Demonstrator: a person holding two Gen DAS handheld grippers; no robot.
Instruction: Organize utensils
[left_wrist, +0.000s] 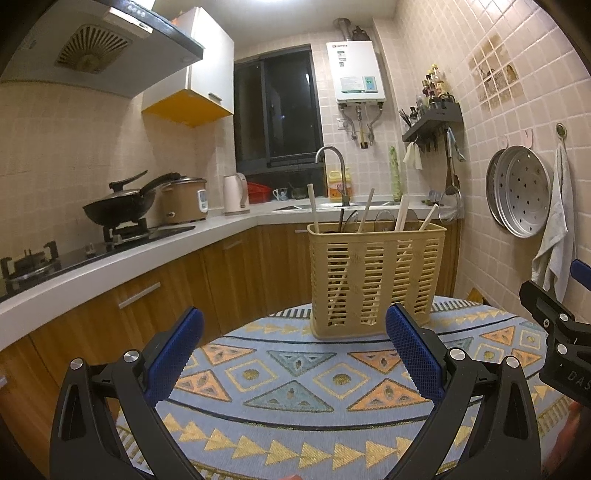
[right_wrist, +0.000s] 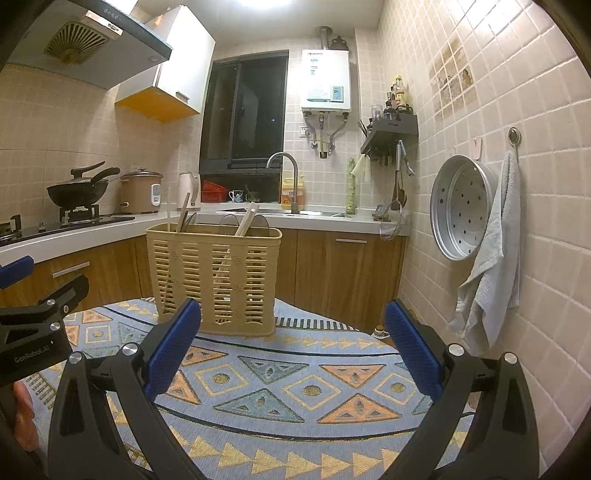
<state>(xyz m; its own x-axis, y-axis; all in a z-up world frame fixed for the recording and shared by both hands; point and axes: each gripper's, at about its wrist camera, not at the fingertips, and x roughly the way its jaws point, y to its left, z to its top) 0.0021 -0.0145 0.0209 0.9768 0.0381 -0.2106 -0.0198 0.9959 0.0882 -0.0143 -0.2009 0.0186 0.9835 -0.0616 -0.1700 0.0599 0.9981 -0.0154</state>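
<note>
A: On the patterned cloth (left_wrist: 295, 373), far edge, the basket (left_wrist: 376, 277) is standing w/ utensils (left_wrist: 365, 214) already in it. You're holding the left gripper (left_wrist: 295, 350) and right gripper (right_wrist: 293, 349) released, empty.

B: Approach tips?

A: Go top-down, pinch one handle.

B: Any text?

A: "GenRobot.AI" on the left gripper in the right view; "DAS…" cut off.

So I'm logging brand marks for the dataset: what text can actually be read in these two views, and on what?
"GenRobot.AI": white print on the left gripper body, seen in the right wrist view.
"DAS": cut-off letters on the right gripper body, seen in the left wrist view.
Water heater: logo and panel labels too blurred to read.
Yellow bottle by the faucet: label unreadable.
</note>
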